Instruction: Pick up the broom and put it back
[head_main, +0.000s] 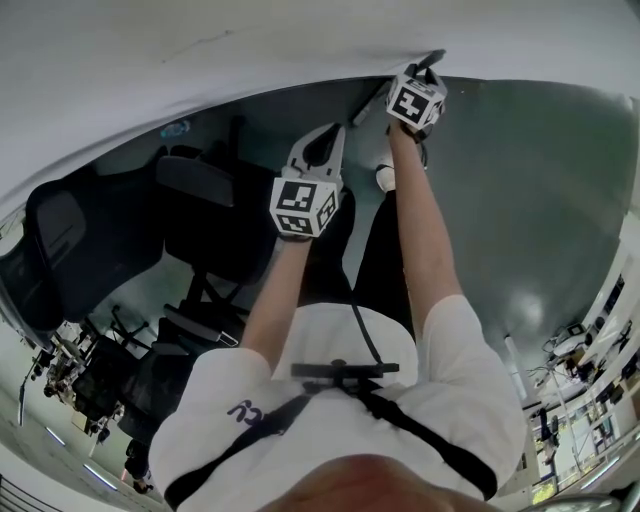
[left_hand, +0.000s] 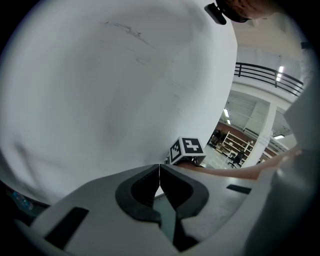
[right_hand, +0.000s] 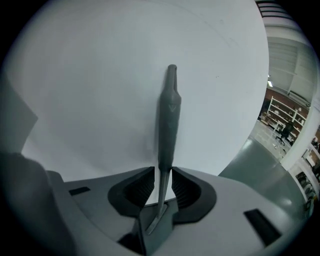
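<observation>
1. Plainly, the left gripper (left_hand: 159, 172), a pale grey two-jaw tool with black pads, was clenched on nothing, and its pads met in front of the plain white wall (left_hand: 100, 90).
2. To its right, the right gripper (right_hand: 162, 176) was clamped on the slim dark grey plastic broom handle (right_hand: 169, 115). It held the thin shaft just below the thicker moulded end. That end ran out toward the wall, but whether it touched could not be told, and the broom's head showed in no view.
3. The handle looked stiff, light and smooth, so it would likely swing or slip in so narrow a grip. A hold further down the shaft, nearer the head's weight, would probably steady it better.
4. The wall was bare and flat, and no hook showed on it.
5. In the head view, black office chairs (head_main: 90, 240) crowded the left and the glossy grey-green floor (head_main: 520, 200) lay at the right. Shelving (right_hand: 280, 112) stood far off.
</observation>
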